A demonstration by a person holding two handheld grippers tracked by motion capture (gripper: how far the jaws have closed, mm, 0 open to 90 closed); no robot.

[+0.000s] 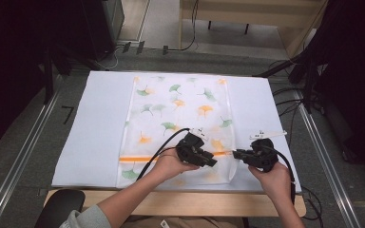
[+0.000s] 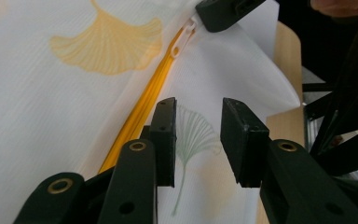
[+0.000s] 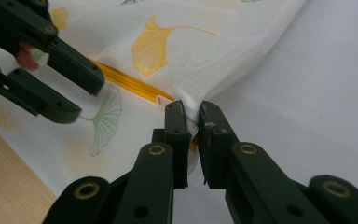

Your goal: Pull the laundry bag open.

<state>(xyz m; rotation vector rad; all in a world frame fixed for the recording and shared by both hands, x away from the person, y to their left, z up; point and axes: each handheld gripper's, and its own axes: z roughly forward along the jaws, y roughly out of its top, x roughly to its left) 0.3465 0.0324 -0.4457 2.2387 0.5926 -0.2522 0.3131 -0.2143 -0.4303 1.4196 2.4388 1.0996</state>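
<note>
Fabric of the mesh bag (image 3: 186, 60) is pinched by the right gripper (image 3: 192, 109), its zip end hidden; the left gripper (image 2: 198, 116) is held spread above the orange zip (image 2: 140, 114).

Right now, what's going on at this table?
A person is working on a white mesh bag printed with ginkgo leaves, lying on a white sheet over the table. The right tongs pinch the bag's edge at the end of its orange zipper. The left tongs hang open over the fabric beside the zipper, gripping nothing. The white zipper pull sits near the pinched end, not yet grasped.
</note>
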